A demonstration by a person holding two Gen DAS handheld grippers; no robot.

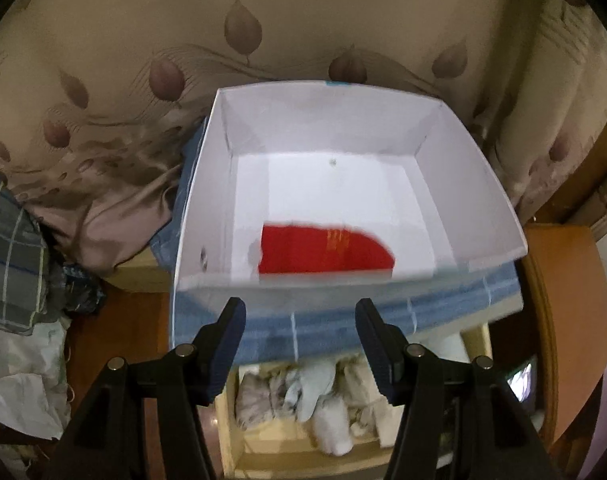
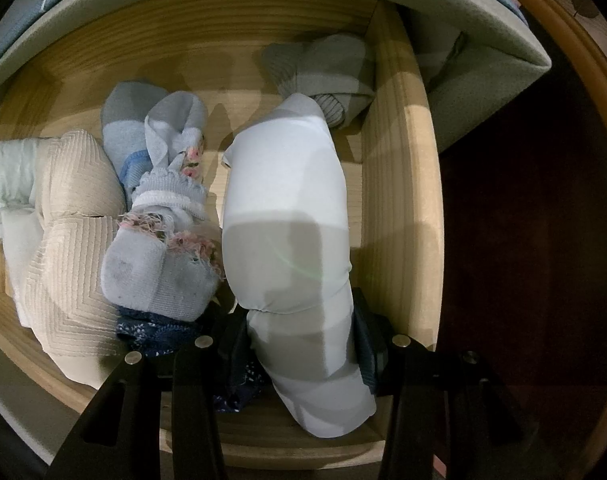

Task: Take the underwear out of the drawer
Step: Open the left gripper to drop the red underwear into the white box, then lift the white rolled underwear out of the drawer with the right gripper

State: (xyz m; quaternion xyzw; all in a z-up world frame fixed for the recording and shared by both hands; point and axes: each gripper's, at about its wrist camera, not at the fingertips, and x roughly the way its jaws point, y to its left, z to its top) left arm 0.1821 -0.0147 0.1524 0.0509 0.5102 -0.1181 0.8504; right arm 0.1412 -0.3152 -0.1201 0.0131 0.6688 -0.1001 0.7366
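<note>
On a leaf-patterned bedspread (image 1: pixel 303 12), the left claw (image 1: pixel 299 332) gapes empty; right claw (image 2: pixel 299 344) grips a white roll (image 2: pixel 287 208) in the wooden drawer (image 2: pixel 399 184).

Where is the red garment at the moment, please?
In the left wrist view, the red garment lies on the floor of the white box, against its near wall, just beyond the open left tongs.

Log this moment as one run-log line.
left gripper: open, empty, above white box holding red garment | right gripper: shut on white rolled underwear in wooden drawer
</note>
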